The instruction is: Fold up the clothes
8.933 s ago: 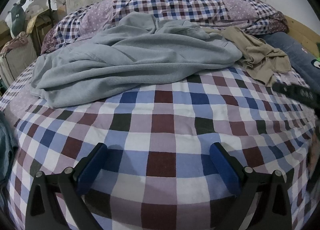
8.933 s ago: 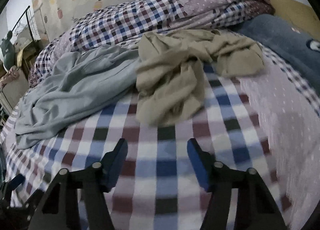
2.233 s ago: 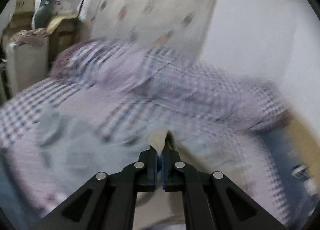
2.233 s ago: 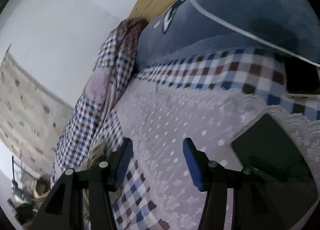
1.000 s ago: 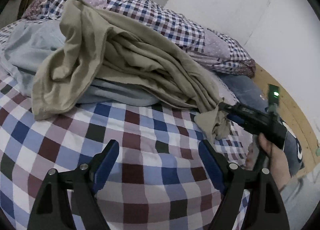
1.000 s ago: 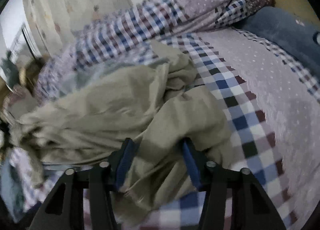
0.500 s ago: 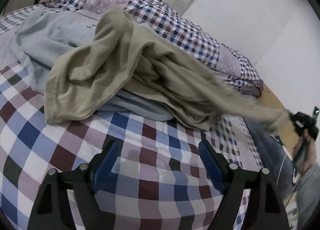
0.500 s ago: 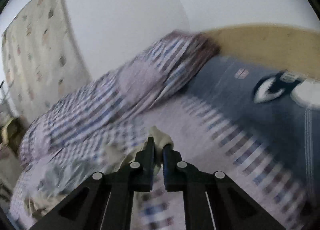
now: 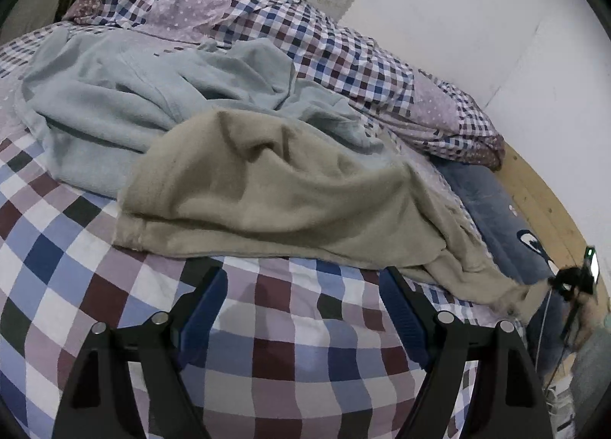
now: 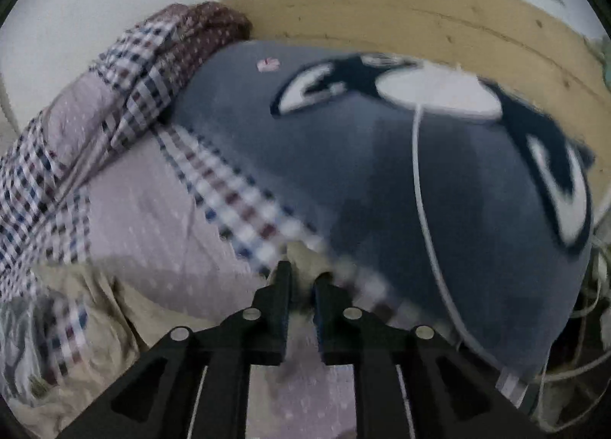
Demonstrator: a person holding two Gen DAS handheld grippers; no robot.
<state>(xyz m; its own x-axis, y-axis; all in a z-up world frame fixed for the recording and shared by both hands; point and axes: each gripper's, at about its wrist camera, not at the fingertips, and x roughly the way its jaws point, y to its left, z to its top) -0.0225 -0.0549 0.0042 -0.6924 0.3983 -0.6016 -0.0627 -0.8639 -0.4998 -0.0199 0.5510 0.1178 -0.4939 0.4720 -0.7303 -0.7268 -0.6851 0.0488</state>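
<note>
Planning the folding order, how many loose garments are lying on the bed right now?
2. The beige garment lies in front, its far end pinched in the right tool. The light blue garment lies behind, partly under it. More may be hidden beneath.

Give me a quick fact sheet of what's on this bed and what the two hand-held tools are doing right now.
Surface: checked bedspread
Tan garment: tan garment spread across the bed, overlapping the grey one, one end stretched to the right
Grey garment: grey garment crumpled behind the tan one
Left tool: left tool open, holding nothing, above the bedspread
Right tool: right tool nearly closed, pinching a tan corner
Nearby: blue pillow against a wooden headboard
</note>
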